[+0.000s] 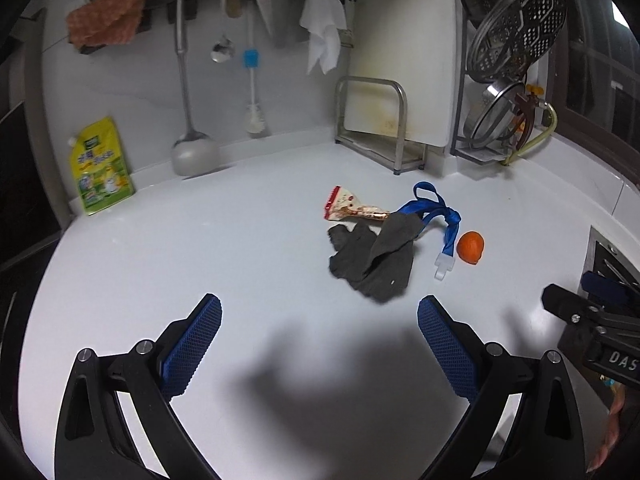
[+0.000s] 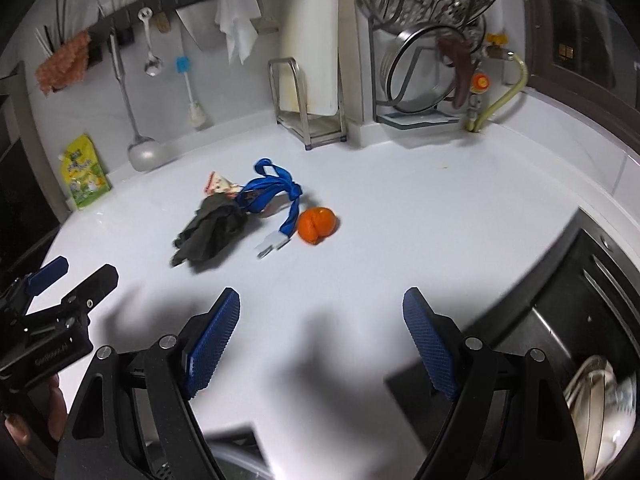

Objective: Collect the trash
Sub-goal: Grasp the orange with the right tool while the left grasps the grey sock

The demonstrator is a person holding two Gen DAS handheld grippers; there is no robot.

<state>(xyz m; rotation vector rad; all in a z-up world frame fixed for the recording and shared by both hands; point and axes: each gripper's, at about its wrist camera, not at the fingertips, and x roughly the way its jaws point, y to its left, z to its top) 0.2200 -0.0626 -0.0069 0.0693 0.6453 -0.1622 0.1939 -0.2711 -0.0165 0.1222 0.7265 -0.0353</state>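
On the white counter lie a crumpled dark grey cloth, a red-and-white snack wrapper, a blue lanyard with a clear clip, and an orange peel. My left gripper is open and empty, hovering short of the cloth. In the right wrist view the cloth, wrapper, lanyard and peel lie ahead. My right gripper is open and empty above the counter. The left gripper shows at its left edge.
A yellow-green refill pouch leans on the back wall beside a hanging ladle. A cutting-board rack and a dish rack with lids stand at the back right. A sink with dishes lies right.
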